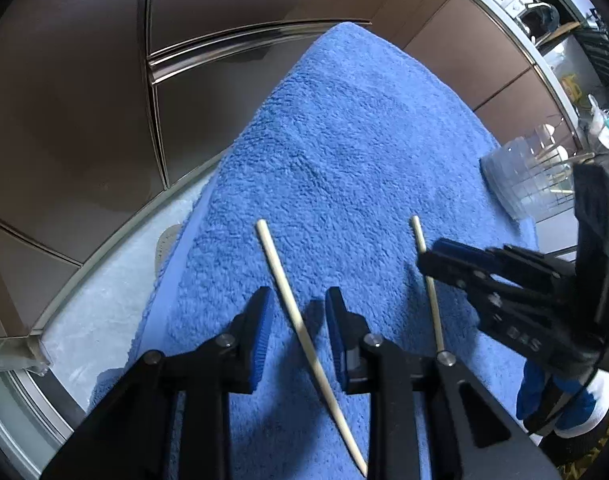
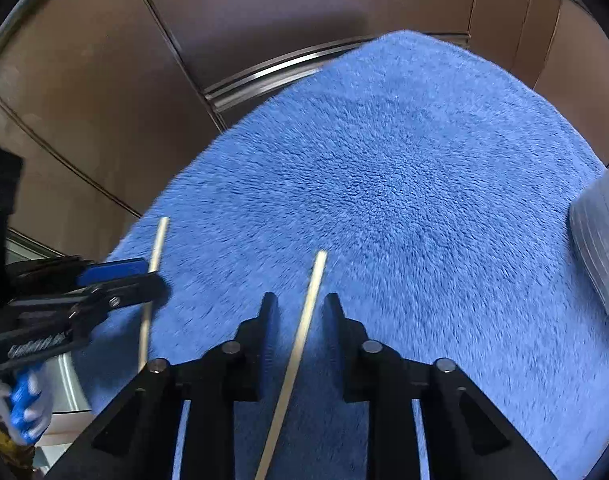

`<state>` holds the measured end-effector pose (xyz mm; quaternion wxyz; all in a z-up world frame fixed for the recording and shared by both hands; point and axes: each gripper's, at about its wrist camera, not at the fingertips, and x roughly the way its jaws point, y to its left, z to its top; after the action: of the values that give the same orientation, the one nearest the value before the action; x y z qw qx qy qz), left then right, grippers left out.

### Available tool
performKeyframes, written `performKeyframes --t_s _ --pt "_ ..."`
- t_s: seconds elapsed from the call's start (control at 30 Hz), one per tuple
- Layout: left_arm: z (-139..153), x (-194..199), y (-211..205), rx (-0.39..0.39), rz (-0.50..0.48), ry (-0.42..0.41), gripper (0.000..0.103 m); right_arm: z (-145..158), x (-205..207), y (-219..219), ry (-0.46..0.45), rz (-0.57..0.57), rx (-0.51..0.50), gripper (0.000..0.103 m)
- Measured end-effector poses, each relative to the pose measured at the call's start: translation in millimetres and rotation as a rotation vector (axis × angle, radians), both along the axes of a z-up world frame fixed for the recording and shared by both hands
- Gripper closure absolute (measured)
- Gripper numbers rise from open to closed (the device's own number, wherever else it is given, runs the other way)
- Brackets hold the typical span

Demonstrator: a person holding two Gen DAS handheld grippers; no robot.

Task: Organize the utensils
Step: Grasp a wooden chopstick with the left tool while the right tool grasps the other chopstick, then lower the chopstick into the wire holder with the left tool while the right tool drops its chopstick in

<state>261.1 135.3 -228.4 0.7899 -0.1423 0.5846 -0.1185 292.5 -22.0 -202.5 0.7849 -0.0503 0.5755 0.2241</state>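
Between the left gripper jaws: one chopstick flat on the towel, jaws spread, nothing clamped. Right gripper: likewise spread, straddling a second chopstick, also lying on the towel and unlifted. Holder, clear plastic, at the towel's right edge, apparently with several sticks already inside, though distortion blurs this. Progress: part sorted, judging by the holder; both chopsticks remain to be gripped, lifted and dropped in.

Dim, even light — right wrist view motion-blurred, fisheye edges warped, dark.
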Motion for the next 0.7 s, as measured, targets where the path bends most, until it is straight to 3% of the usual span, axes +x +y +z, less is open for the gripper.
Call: performKeyframes --t_s 0.03,0.13,0.23,0.47,0.6,0.7 --pt "-0.5 1.1 -1.4 0.01 0.001 0.002 0.079 -5.7 3.5 2.7 0.015 0.0 -0.017 0.092" --pt "-0.2 2.2 -2.9 0.056 0.014 0.016 0.09 -6.8 2.8 8.0 -0.005 0.01 -0.056 0.093" --pt "-0.7 4.0 -3.2 0.078 0.024 0.026 0.094 -7.8 2.0 10.9 -0.017 0.01 -0.057 0.094" --pt "0.6 4.9 -6.3 0.124 0.043 0.038 0.094 8.2 -12.0 -16.6 -0.016 -0.021 0.098 0.097" --pt "0.5 4.1 0.2 0.085 0.099 0.056 0.097 32.7 -39.7 -42.8 -0.066 -0.021 0.198 0.097" --pt "5.7 -2.7 4.2 0.031 0.127 0.012 0.099 56.7 -64.1 -62.8 -0.128 -0.029 0.264 0.097"
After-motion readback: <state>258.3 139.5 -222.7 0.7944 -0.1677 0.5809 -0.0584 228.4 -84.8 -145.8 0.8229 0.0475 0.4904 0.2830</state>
